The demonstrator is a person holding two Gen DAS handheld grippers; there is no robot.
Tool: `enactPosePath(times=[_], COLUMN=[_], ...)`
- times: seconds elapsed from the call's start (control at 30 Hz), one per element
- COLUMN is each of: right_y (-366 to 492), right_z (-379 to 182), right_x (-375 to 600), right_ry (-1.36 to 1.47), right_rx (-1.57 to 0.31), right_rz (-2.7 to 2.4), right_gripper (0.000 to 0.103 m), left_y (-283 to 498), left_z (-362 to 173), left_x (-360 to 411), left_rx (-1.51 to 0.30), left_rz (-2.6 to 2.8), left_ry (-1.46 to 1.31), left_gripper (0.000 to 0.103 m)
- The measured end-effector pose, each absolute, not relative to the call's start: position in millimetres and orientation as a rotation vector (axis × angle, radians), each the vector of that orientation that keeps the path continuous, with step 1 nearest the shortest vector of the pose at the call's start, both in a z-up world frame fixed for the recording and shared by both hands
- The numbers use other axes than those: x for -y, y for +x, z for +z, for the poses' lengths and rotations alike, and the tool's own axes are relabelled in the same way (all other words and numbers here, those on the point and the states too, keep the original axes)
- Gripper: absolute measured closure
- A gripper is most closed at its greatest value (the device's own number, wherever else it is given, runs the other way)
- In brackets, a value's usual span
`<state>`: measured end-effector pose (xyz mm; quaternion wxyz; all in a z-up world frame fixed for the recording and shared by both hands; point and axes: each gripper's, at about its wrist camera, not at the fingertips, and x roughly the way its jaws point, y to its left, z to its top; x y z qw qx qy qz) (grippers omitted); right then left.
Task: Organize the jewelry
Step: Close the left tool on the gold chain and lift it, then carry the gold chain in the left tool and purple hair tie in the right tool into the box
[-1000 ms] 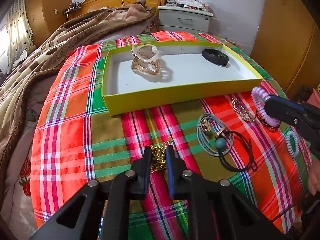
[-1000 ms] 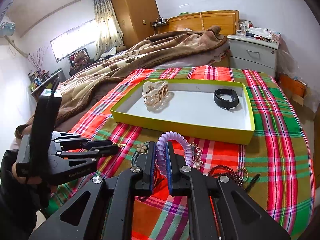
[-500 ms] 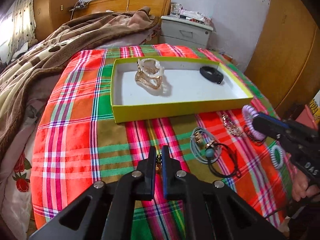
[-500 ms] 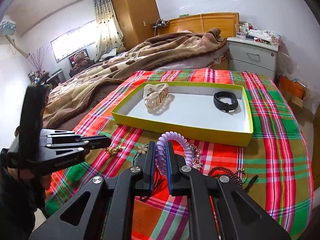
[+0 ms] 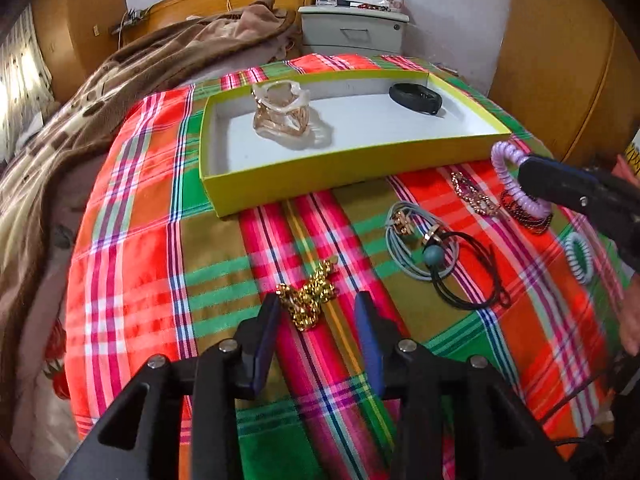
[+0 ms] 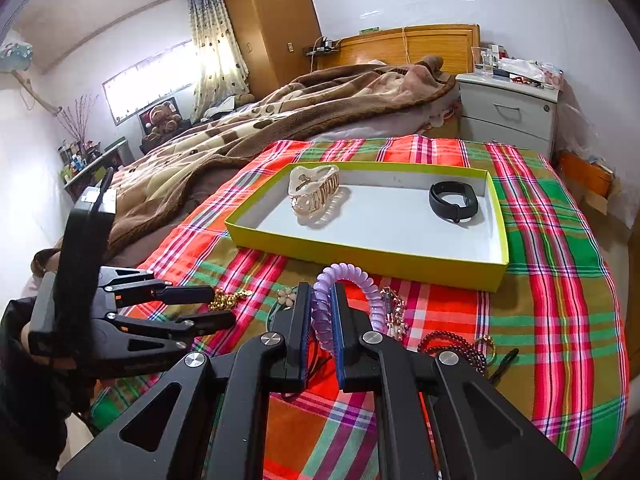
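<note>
The left gripper [image 5: 316, 312], shut on the gold chain [image 5: 310, 298] half a second ago, now stands wide around it at lower centre. The right gripper [image 6: 322, 306] still pinches the purple coil hair tie [image 6: 348, 288] below the yellow tray [image 6: 400, 254].

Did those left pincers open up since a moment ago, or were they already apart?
Yes. The left gripper was nearly shut half a second ago; now its fingers stand wide apart, flanking the gold chain that lies loose on the plaid cloth.
</note>
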<state>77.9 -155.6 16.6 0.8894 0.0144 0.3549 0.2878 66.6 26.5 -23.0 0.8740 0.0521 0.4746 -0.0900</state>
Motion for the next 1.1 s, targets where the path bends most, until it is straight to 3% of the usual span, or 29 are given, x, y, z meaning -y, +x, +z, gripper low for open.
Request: enactPosePath(times=[0.03,0.07,0.13,1.1], right_y=[78,78,78,103], right_z=[16,16,16,50], right_x=[156,156,156,155], right_ry=[0.030,0.030,0.030,0.012], right_rx=[-0.737,-0.737,-0.737,-0.683], right_rz=[0.597,0.597,0.598,0.578], right_gripper=[0.093,0.093,0.093,0.093], left_y=[68,69,71,87], left_z=[-23,-23,-22,55], left_x=[-27,-27,-27,-44], left_rx=[-0.995,-0.994,-0.994,-0.813], left_rz=[-0.183,-0.179,-0.178,-0.211], left_ry=[0.103,0.105,0.103,-0.039], left_gripper=[0.066,0.078,0.092,0.092])
